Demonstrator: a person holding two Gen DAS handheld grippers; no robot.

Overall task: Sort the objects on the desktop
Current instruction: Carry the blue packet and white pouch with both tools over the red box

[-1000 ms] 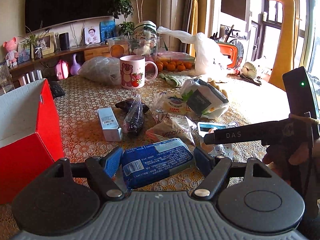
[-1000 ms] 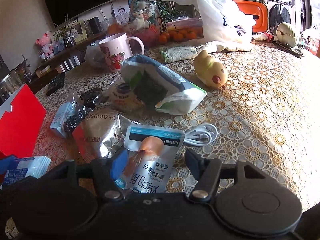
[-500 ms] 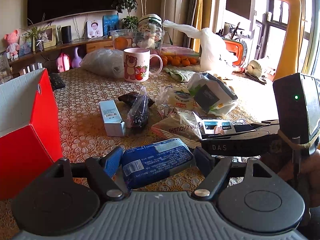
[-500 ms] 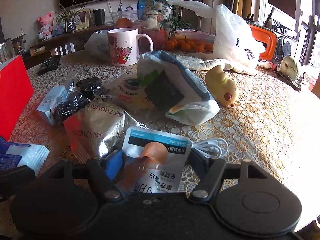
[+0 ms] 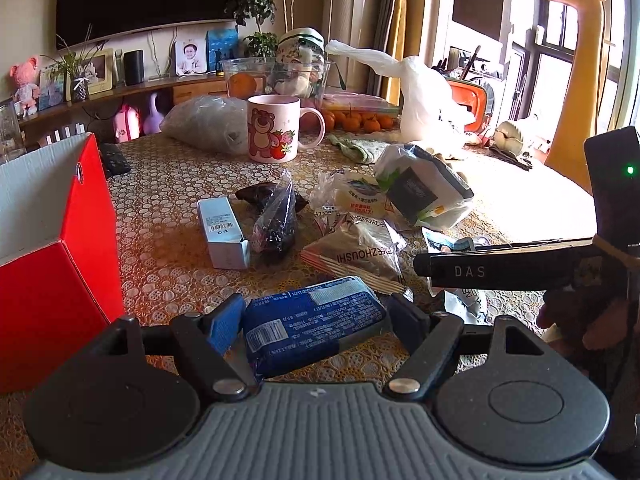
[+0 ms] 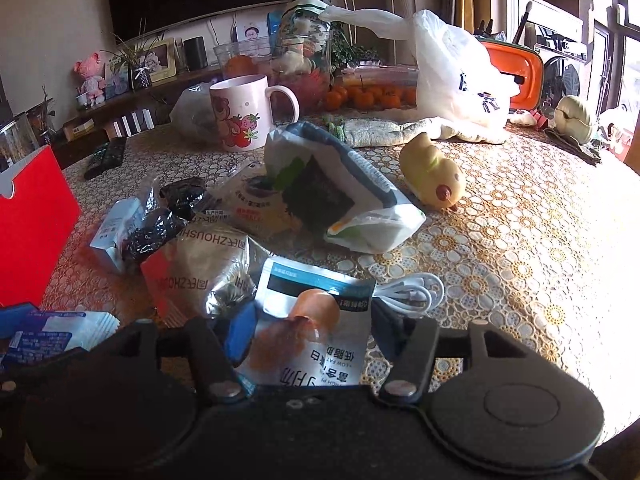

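My left tool [image 5: 316,316] is clamped on a blue packet [image 5: 314,326], held above the desk [image 5: 168,240] just beside the red box [image 5: 56,248]. My right tool [image 6: 308,330] grips a white pouch [image 6: 316,320] over the desk's near edge; a silver bag [image 6: 200,272] and white cable [image 6: 412,292] lie just beyond it.

Open-topped red cardboard box [image 5: 60,280] left; small pale-blue carton [image 5: 222,232] centre; pink bear-printed mug [image 5: 274,128] behind; white plastic bag [image 5: 424,100] right of mug.
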